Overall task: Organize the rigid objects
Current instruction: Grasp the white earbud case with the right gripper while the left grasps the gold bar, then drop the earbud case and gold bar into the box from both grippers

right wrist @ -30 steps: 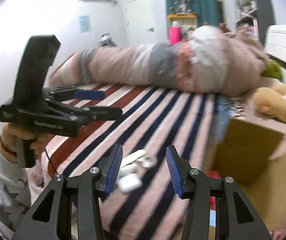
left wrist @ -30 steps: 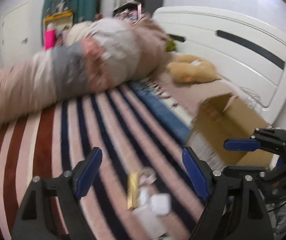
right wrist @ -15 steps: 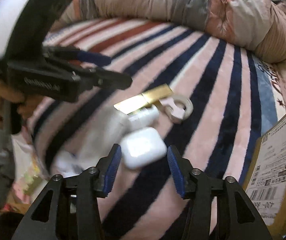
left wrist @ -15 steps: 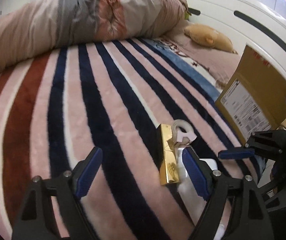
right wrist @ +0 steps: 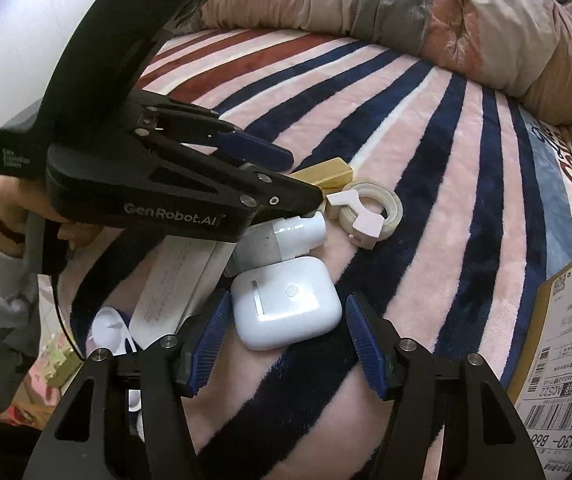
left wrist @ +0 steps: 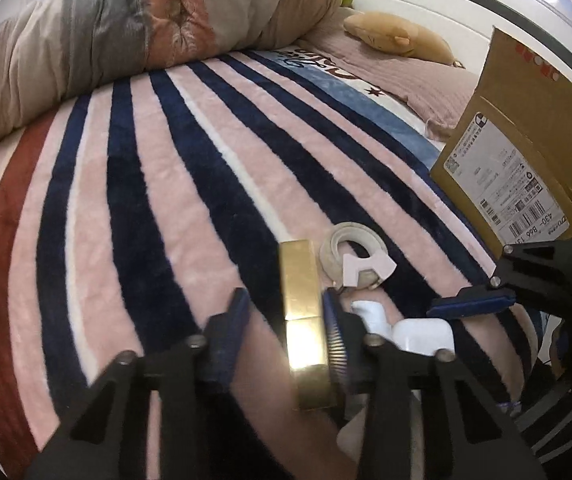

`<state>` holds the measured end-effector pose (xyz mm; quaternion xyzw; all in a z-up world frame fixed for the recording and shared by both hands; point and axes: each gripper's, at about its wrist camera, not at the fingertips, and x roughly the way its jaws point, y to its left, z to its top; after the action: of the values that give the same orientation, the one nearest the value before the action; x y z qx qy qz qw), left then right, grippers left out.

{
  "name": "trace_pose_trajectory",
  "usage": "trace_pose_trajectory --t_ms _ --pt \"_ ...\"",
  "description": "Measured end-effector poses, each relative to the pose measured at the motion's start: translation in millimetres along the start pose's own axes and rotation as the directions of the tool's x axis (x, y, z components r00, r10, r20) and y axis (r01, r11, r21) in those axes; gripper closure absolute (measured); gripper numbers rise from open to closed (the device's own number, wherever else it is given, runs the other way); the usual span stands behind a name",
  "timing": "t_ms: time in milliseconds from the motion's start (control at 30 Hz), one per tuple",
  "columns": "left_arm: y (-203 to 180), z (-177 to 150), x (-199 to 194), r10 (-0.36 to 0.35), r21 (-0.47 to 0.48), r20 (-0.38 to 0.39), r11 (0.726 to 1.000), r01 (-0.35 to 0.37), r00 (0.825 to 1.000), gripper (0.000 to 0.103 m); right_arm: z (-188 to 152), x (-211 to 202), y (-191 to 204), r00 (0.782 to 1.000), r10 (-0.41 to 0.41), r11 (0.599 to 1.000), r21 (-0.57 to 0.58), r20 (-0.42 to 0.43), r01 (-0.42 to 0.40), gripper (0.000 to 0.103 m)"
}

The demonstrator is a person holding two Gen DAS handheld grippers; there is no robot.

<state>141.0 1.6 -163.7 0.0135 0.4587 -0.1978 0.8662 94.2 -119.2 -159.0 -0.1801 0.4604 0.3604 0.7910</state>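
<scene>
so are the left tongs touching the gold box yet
Touching. Left wrist view: the left tongs, just closing, have the gold box between them; one pad lies against its right side, the other stops short with blanket showing between.

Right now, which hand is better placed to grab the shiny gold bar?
The left. The left gripper already has the gold bar between its fingers, and its jaws have just been closing around it. The right gripper sits open around the white earbud case instead, apart from the bar.
</scene>
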Motion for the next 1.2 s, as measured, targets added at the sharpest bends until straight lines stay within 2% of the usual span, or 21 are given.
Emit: trace_pose_trajectory --t_ms 33,167,233,467,600,700,933,1200 --pt "1 0 0 -0.021 -0.006 0.0 1.0 0.021 1.0 0.086 2 2 -3 1.0 0.006 1.0 0.004 0.001 -0.006 0.047" --pt "0 0 0 -0.017 -0.005 0.003 1.0 0.017 1.0 0.086 4 5 -5 1.0 0.022 1.0 -0.005 0.005 -0.022 0.047" --pt "-2 -1 0 -0.011 -0.002 0.005 1.0 0.011 1.0 0.086 3 5 -2 1.0 0.016 1.0 -0.024 0.011 -0.015 0.051" --pt "-5 0 4 0.004 -0.009 0.011 1.0 -0.004 1.0 0.087 3 1 4 0.998 -0.046 0.998 -0.044 0.033 0.047 0.051" --pt "-8 1 -3 0.038 0.008 0.02 0.999 -0.039 0.999 0.088 4 -11 4 0.996 -0.069 0.997 -0.041 0.059 0.071 0.051" --pt "-11 2 -17 0.045 0.007 0.046 0.999 -0.045 0.998 0.088 7 -24 5 0.992 -0.092 0.995 -0.037 0.085 0.095 0.051" --pt "-30 13 -76 0.09 0.033 0.141 0.995 -0.096 0.986 0.088 14 -63 20 0.981 -0.069 0.996 -0.045 0.179 0.078 0.051" --pt "-84 39 -154 0.095 0.107 0.262 0.986 -0.127 0.96 0.088 14 -138 20 0.94 -0.076 0.995 -0.031 0.331 0.092 0.051"
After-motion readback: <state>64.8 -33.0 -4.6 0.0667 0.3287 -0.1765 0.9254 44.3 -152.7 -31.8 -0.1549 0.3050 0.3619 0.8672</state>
